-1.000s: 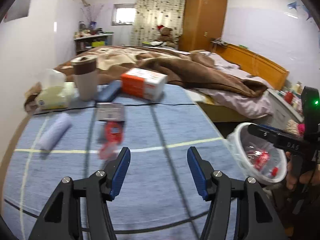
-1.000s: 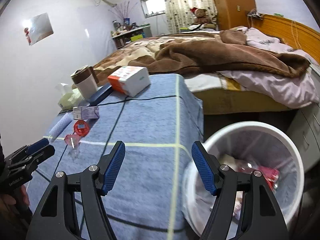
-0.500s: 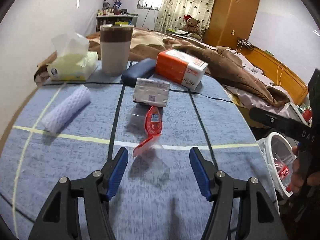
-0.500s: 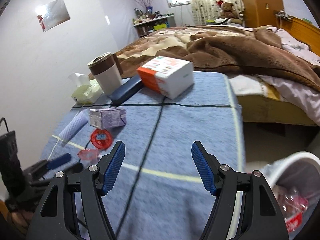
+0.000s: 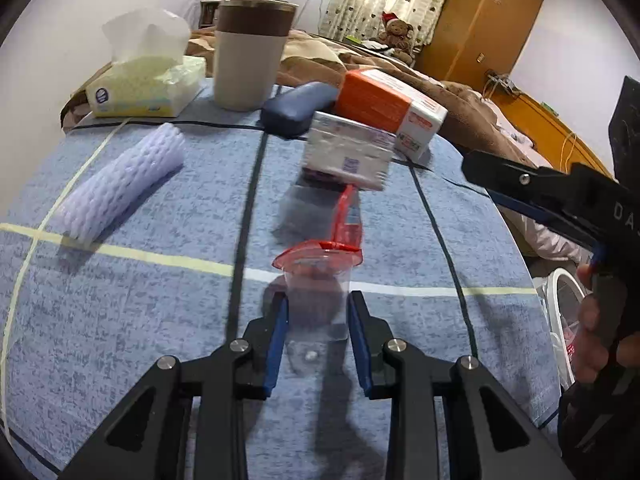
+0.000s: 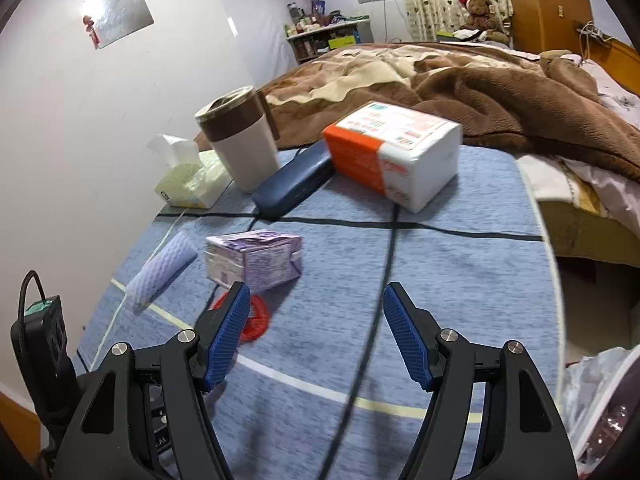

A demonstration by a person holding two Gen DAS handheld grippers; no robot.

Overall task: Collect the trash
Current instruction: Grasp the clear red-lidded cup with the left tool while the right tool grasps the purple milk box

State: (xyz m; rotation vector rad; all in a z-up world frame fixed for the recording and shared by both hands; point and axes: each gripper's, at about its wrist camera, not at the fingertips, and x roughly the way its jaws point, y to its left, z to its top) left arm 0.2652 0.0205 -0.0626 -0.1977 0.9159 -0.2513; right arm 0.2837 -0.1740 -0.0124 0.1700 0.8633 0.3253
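Observation:
A clear plastic cup with a red peeled lid (image 5: 318,280) lies on the blue tablecloth (image 5: 140,320). My left gripper (image 5: 317,338) is shut on the cup, its blue pads against both sides. Its red lid (image 6: 256,314) shows in the right wrist view beside my left pad. A crumpled purple packet (image 5: 346,156) lies just beyond it, also in the right wrist view (image 6: 252,260). A lilac foam sleeve (image 5: 120,184) lies to the left. My right gripper (image 6: 316,338) is open and empty above the table. The white trash bin (image 5: 560,320) stands off the table's right edge.
At the back stand a tissue pack (image 5: 144,84), a brown-and-white tumbler (image 5: 250,52), a dark blue case (image 5: 298,108) and an orange-and-white box (image 5: 390,110). A bed with a brown blanket (image 6: 480,80) lies beyond the table. The bin's rim (image 6: 600,408) shows at lower right.
My left gripper moved forward and down and closed on the clear cup. My right gripper swung left, away from the bin and toward the purple packet.

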